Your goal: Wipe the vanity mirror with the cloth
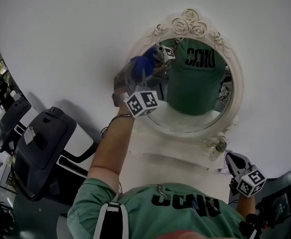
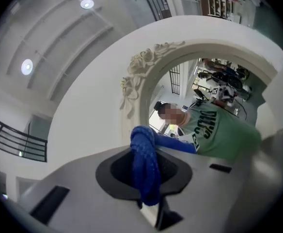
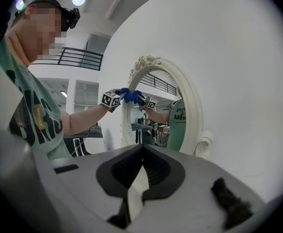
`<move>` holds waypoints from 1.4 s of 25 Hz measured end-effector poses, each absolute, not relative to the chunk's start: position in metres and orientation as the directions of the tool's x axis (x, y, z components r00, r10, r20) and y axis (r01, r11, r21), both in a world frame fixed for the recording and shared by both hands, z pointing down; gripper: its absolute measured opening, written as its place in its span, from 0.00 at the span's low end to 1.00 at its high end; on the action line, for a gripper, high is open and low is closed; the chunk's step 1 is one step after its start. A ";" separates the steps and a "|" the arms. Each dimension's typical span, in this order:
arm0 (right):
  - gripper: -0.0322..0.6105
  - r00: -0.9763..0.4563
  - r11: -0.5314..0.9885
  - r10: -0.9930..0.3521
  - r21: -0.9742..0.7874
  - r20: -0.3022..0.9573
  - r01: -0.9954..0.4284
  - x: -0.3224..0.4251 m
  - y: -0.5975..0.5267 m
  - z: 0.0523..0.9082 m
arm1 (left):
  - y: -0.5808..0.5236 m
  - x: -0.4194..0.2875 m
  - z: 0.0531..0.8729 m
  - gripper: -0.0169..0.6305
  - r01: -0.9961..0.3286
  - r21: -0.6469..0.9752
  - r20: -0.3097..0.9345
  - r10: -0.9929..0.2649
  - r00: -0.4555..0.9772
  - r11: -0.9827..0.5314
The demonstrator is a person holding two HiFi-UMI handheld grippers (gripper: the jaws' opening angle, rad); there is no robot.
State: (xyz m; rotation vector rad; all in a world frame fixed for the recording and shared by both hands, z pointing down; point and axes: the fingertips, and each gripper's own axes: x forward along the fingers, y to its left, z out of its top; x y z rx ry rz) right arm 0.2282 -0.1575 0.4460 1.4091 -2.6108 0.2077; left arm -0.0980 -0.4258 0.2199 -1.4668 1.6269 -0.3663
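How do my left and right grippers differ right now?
The left gripper is shut on the blue cloth; the right gripper is shut on nothing. The left gripper is up at the vanity mirror, at its upper left, with the cloth meeting its reflection. The right gripper hangs low, below the mirror's right side, clear of it. Both are shut.

1. Head view: above the person's chest, facing the wall mirror [image 1: 195, 83] from nearby.
2. Left gripper view: pressed close to the mirror's upper left frame.
3. Right gripper view: lower and farther back, angled at the mirror, which all three views share.
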 end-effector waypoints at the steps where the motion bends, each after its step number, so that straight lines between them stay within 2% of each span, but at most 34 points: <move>1: 0.07 -0.536 0.541 -0.816 -0.040 0.215 -0.840 0.228 -0.155 0.446 | -0.426 -0.095 0.221 0.11 -0.621 -0.736 -0.414 -0.905 0.095 0.271; 6: 0.07 -0.513 0.518 -0.829 -0.040 0.222 -0.855 0.234 -0.149 0.445 | -0.439 -0.078 0.232 0.11 -0.539 -0.792 -0.401 -0.910 0.108 0.285; 15: 0.07 -0.495 0.495 -0.841 -0.060 0.220 -0.867 0.243 -0.145 0.452 | -0.449 -0.065 0.228 0.11 -0.671 -0.715 -0.367 -0.922 0.124 0.195; 19: 0.07 -0.483 0.480 -0.845 -0.074 0.228 -0.874 0.250 -0.140 0.458 | -0.433 -0.011 0.219 0.11 -0.661 -0.735 -0.384 -0.896 0.222 0.151; 28: 0.07 -0.417 0.405 -0.882 -0.099 0.219 -0.909 0.294 -0.122 0.471 | -0.388 0.172 0.203 0.11 -0.557 -0.822 -0.423 -0.784 0.454 0.121; 35: 0.07 -0.409 0.393 -0.887 -0.115 0.213 -0.912 0.304 -0.118 0.475 | -0.378 0.204 0.201 0.10 -0.534 -0.839 -0.419 -0.755 0.504 0.109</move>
